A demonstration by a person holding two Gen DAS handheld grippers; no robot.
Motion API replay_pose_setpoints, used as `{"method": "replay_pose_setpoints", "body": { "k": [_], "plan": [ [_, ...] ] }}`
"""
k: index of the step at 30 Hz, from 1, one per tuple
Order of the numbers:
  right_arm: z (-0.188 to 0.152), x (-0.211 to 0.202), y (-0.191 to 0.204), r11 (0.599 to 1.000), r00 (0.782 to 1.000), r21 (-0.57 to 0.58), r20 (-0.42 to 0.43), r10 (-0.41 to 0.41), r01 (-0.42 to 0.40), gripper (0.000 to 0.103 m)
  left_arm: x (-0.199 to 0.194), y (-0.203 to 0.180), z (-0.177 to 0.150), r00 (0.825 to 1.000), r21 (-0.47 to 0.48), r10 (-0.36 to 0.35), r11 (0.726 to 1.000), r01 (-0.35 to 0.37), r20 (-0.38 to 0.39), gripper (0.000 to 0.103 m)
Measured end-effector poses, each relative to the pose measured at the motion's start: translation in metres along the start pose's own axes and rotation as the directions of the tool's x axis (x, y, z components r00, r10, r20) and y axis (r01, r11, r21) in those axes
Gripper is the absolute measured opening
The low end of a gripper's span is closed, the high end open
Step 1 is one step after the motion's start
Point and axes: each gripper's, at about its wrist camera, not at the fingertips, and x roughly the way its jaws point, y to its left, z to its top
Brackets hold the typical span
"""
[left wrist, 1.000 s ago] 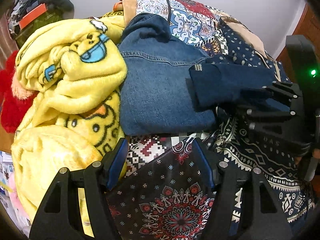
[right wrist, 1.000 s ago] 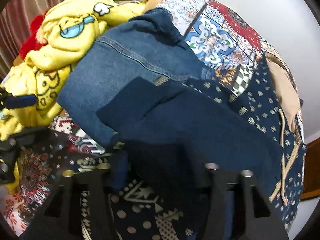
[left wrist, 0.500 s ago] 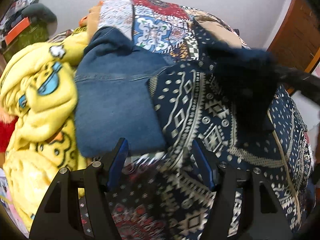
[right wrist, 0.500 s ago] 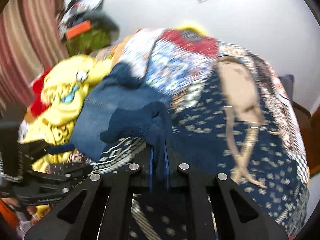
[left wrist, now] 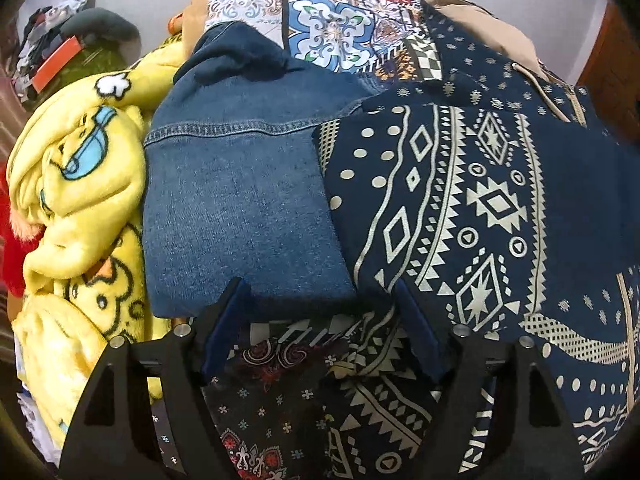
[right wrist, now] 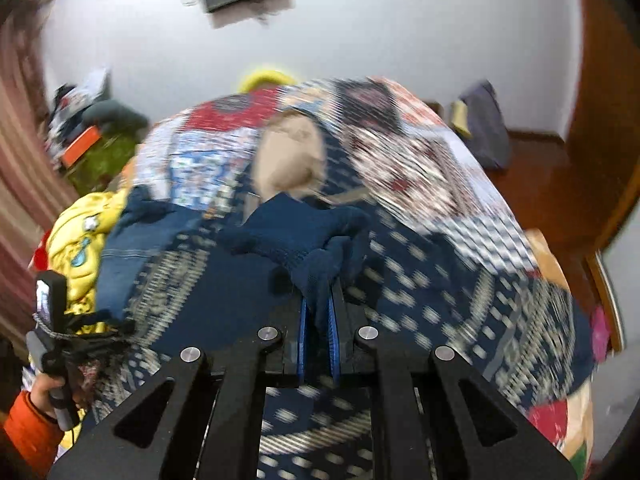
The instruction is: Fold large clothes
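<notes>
Between your right gripper's (right wrist: 318, 322) fingers, pressed together, a bunched navy knit cuff (right wrist: 316, 252) of the hooded garment (left wrist: 472, 216) is pinched; your left gripper (left wrist: 320, 344) hovers with fingers apart over its near hem, holding nothing. Soft, floppy and fairly heavy by the look of it, it will likely sag and drag, so take it at cuffs, hems or seams. It lies across the bed (left wrist: 332, 28), navy with pale geometric print and a tan hood lining, beside folded denim (left wrist: 240, 200).

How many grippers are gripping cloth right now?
1. The right gripper is shut on the navy garment's ribbed cuff. The left gripper is open over the patterned fabric, gripping nothing.
</notes>
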Motion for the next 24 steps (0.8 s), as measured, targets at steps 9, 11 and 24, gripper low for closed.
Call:
{"method": "replay_pose_setpoints", "body": {
  "k": [9, 11, 24],
  "plan": [
    [-0.040, 0.031, -0.056, 0.996, 0.988, 0.092, -0.156, 0.020, -0.006, 0.008, 0.004, -0.002, 0.000, 0.999, -0.012, 0.039, 0.999, -0.040, -0.010, 0.084],
    [-0.044, 0.034, -0.058, 0.997, 0.985, 0.081, -0.171, 0.012, 0.001, 0.009, 0.004, -0.002, 0.000, 0.999, -0.014, 0.042, 0.999, -0.042, -0.012, 0.084],
    [-0.040, -0.018, -0.097, 0.990, 0.983, 0.063, -0.149, -0.112, 0.123, 0.044, -0.008, -0.018, 0.007, 0.992, 0.057, 0.127, 0.990, -0.126, -0.018, 0.088]
  ]
}}
